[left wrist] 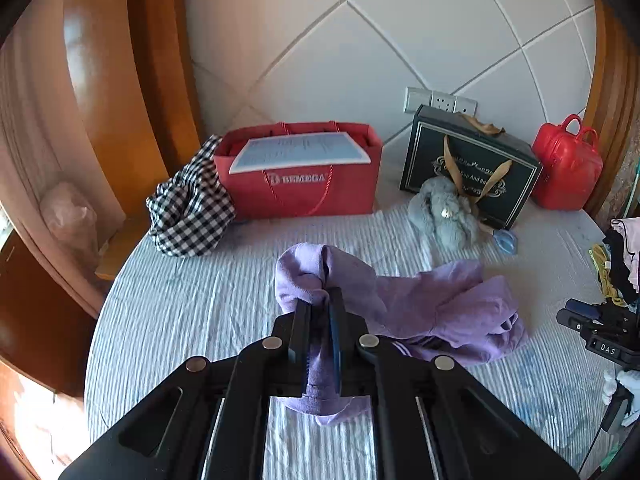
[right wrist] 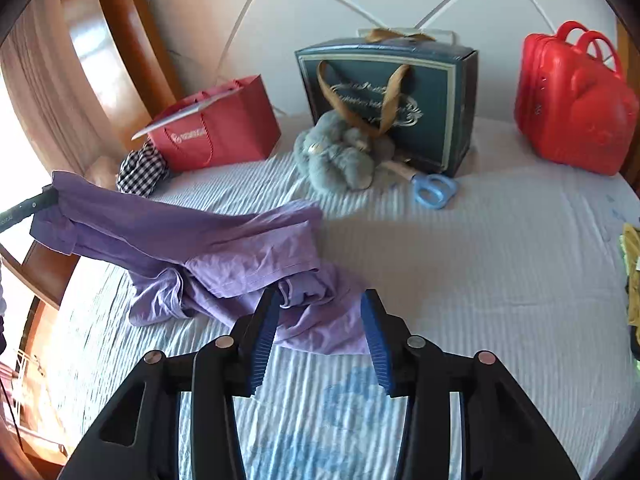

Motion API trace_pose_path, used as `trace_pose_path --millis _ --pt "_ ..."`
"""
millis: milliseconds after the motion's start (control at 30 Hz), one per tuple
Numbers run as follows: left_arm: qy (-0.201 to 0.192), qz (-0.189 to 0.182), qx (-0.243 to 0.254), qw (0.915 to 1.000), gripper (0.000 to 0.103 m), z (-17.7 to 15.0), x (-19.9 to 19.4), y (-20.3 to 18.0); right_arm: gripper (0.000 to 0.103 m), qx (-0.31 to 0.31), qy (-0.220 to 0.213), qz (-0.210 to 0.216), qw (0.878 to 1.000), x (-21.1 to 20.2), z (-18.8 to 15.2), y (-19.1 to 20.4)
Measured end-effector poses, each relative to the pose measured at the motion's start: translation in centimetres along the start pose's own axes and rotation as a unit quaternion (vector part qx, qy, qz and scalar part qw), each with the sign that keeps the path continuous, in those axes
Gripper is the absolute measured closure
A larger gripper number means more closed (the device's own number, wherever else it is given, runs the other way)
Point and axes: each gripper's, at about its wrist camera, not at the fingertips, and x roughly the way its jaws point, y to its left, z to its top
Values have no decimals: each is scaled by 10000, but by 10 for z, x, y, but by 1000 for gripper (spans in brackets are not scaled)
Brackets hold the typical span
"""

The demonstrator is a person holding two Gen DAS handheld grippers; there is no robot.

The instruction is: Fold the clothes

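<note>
A purple garment (left wrist: 440, 312) lies crumpled on the striped bed sheet (left wrist: 192, 320). My left gripper (left wrist: 320, 300) is shut on one end of it and lifts that end off the bed. In the right wrist view the same garment (right wrist: 224, 256) stretches from the lifted end at the left down to the bed. My right gripper (right wrist: 320, 304) is open, its blue pads either side of the garment's near edge, just above it.
At the headboard stand a red paper bag (left wrist: 304, 176), a dark gift box (left wrist: 468, 160) and a red case (left wrist: 568, 164). A checked cloth (left wrist: 188, 208), a grey plush toy (right wrist: 340, 152) and blue scissors (right wrist: 434, 190) lie near them. More clothes (left wrist: 620, 256) pile at the right edge.
</note>
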Motion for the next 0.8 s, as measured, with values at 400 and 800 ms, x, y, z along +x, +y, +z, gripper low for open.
trace_pose_path --millis 400,800 --pt "546 40 -311 9980 97 -34 43 39 31 -176 623 -172 9978 86 50 19" --pt "-200 253 -511 9982 97 17 14 71 102 -746 -479 -271 9957 49 120 55"
